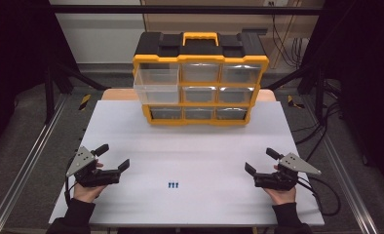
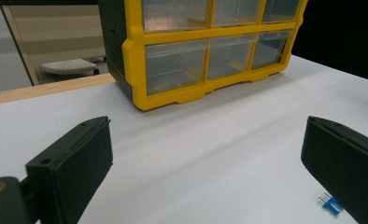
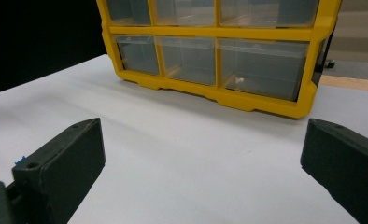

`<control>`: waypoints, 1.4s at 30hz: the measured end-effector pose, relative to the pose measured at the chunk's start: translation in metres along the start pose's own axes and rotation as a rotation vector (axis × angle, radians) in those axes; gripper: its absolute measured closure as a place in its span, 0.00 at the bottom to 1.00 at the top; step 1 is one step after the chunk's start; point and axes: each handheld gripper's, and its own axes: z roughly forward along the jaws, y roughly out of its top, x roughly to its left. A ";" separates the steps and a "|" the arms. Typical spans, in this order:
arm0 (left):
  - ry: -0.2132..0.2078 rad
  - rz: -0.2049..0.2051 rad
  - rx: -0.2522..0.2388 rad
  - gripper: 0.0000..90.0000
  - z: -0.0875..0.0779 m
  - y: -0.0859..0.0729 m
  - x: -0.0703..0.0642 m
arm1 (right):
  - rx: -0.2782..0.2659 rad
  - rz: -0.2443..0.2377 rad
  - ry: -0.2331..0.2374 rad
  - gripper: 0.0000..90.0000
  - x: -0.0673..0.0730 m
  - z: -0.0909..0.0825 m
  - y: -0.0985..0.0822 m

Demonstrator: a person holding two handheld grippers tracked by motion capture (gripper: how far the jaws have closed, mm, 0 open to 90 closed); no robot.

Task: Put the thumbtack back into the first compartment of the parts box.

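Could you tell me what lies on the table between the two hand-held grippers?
In the high view, small blue parts lie on the white table, roughly midway between the left hand-held gripper and the right hand-held gripper.

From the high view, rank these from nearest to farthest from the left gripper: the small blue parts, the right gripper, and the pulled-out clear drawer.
From the left gripper:
1. Small blue parts, on the white table's near middle.
2. Pulled-out clear drawer, at the yellow organizer's left column.
3. Right gripper, far right.

Glossy yellow plastic organizer (image 1: 200, 83), clear drawers; matt white table (image 1: 190, 146).
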 end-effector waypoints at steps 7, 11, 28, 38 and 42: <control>-0.011 0.006 0.006 0.02 0.003 0.004 -0.007 | -0.003 -0.005 0.005 0.01 -0.001 0.000 0.000; -0.020 0.021 0.035 0.02 0.010 0.004 -0.017 | -0.006 0.001 0.010 0.01 -0.001 -0.001 0.000; -0.090 0.026 0.164 0.03 0.042 -0.001 -0.057 | 0.008 0.011 0.017 0.01 0.001 0.003 -0.002; -0.122 0.016 0.266 0.06 0.059 -0.011 -0.077 | 0.023 0.008 0.011 0.01 0.001 0.003 -0.002; -0.120 0.013 0.322 0.09 0.066 -0.019 -0.086 | 0.021 0.004 0.009 0.01 0.000 0.003 -0.002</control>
